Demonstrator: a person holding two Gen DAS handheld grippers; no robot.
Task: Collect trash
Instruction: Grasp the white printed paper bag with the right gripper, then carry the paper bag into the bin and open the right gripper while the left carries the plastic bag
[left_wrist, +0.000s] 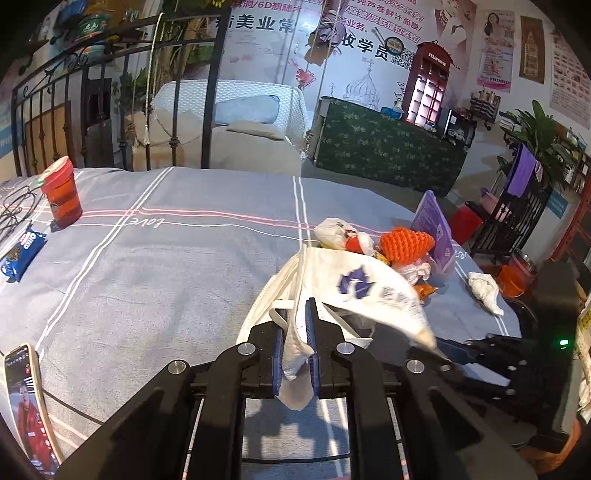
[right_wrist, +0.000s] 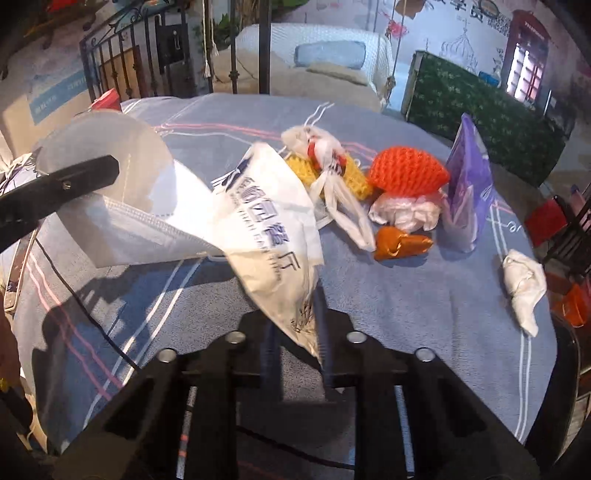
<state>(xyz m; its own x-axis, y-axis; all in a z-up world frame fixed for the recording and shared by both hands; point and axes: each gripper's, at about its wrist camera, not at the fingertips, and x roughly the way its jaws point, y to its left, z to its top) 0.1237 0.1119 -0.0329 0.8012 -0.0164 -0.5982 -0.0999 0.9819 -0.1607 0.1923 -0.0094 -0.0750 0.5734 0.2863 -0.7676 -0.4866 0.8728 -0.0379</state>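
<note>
A: Where is the white bag (left_wrist: 354, 291)?
B: Stretched between the two grippers above the bed (left_wrist: 166, 258). The left gripper (left_wrist: 295, 354) has its fingers (left_wrist: 277, 354) clenched on one edge of the cloth, a flap hanging down between them. The right gripper (right_wrist: 295, 354) has its fingers (right_wrist: 322, 347) pinched on the opposite corner of the bag (right_wrist: 273, 236).

A: And the trash?
B: Just beyond the bag, ahead of the right fingers: a knotted white plastic bag (right_wrist: 328, 173) over something yellow (right_wrist: 354, 177), an orange knitted piece (right_wrist: 408, 171), crumpled white tissue (right_wrist: 404, 214) under it, and an orange wrapper (right_wrist: 400, 242) nearest the fingers. A purple packet (right_wrist: 469, 184) stands upright to the right of those. Further right, apart from the pile, lies another crumpled tissue (right_wrist: 522, 288).

A: Anything on the other side?
B: Far to the left of the left fingers, a red cup (left_wrist: 61, 192), an Oreo pack (left_wrist: 22, 254) and a phone (left_wrist: 27, 402) with its screen lit.
</note>
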